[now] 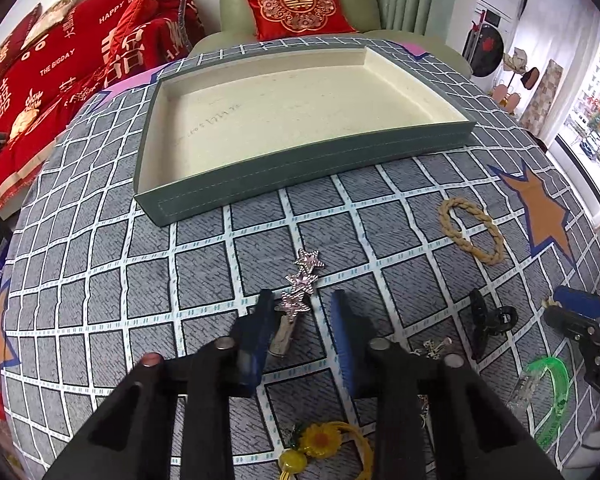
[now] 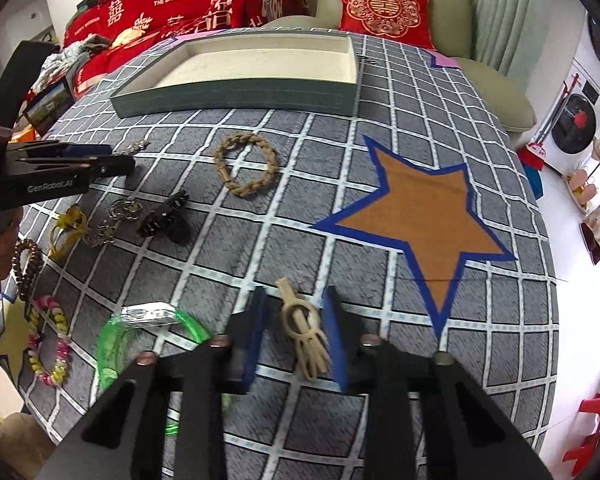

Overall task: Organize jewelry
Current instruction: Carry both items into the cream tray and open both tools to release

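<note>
While the left tool (image 1: 300, 312) straddles the rear of a star hair clip (image 1: 300, 284), one pad against it and the other apart from it, the right tool (image 2: 294, 312) stands either side of a cream claw clip (image 2: 306, 332), its pads not pressing on it. Both clips lie on the checked tabletop (image 1: 100, 280). Farther out lie a braided rope ring (image 2: 246, 164) and a black claw clip (image 2: 166, 216). At the far edge sits the empty green tray (image 1: 260, 176).
</note>
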### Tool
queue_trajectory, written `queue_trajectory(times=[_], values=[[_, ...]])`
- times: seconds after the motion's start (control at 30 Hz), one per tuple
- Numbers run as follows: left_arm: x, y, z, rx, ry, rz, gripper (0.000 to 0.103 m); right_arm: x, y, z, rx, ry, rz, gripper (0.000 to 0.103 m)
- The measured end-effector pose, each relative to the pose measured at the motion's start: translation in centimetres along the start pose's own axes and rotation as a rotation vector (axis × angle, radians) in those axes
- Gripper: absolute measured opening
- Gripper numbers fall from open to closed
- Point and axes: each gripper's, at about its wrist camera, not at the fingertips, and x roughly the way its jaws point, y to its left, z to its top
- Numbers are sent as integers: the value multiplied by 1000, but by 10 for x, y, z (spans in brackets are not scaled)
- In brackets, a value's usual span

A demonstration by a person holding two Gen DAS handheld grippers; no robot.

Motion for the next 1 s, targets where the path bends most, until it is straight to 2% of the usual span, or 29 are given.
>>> queue_trajectory(times=[0.17, 0.4, 0.6, 0.7, 1.0], values=[[-5, 3, -1, -16, -7, -43, 29, -3, -4, -2, 63, -13, 12, 21], [-45, 9, 10, -49, -107, -66, 29, -30, -16, 19, 141, -79, 72, 21], [-77, 23, 34, -85, -185, -92, 29, -53, -16, 63, 160, -149, 135, 21], [-86, 26, 50, -86, -220, -68, 29, -58, -12, 88, 152, -179, 152, 21], [-65, 49, 98, -155, -241, -36, 29, -42, -11, 170, 182, -206, 214, 21]])
